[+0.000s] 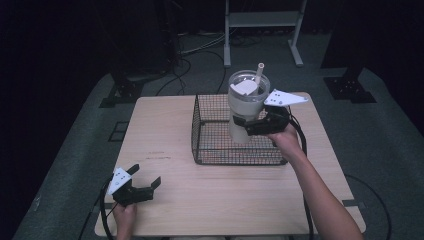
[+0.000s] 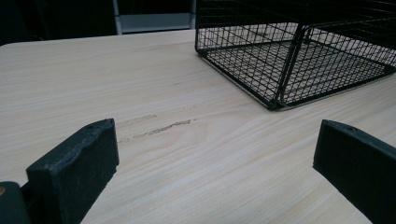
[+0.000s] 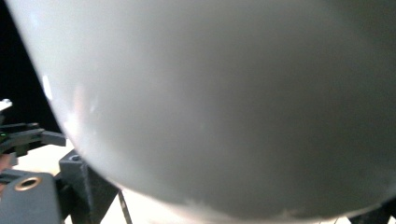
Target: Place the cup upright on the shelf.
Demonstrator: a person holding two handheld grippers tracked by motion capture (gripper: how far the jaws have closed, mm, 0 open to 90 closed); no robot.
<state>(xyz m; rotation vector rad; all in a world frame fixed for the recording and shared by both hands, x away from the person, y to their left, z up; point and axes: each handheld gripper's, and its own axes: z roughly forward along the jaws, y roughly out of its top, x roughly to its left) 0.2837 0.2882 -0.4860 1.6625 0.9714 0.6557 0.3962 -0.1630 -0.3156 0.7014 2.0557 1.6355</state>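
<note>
A tall white tumbler (image 1: 244, 107) with a clear lid and a straw is held upright over the black wire basket (image 1: 207, 150). My right gripper (image 1: 248, 125) is shut on the tumbler's lower body from the right side. In the right gripper view the tumbler's pale wall (image 3: 224, 102) sits right against the camera. My left gripper (image 1: 145, 178) rests open low over the table's near left part. Its two black jaws stand wide apart in the left gripper view, with bare wood between them and the basket's corner (image 2: 285, 95) beyond.
The light wooden table (image 1: 165, 135) carries the basket at its back middle. A white metal stand (image 1: 262, 20) and cables lie on the dark floor behind. The table's front edge is just beneath my left hand (image 1: 124, 217).
</note>
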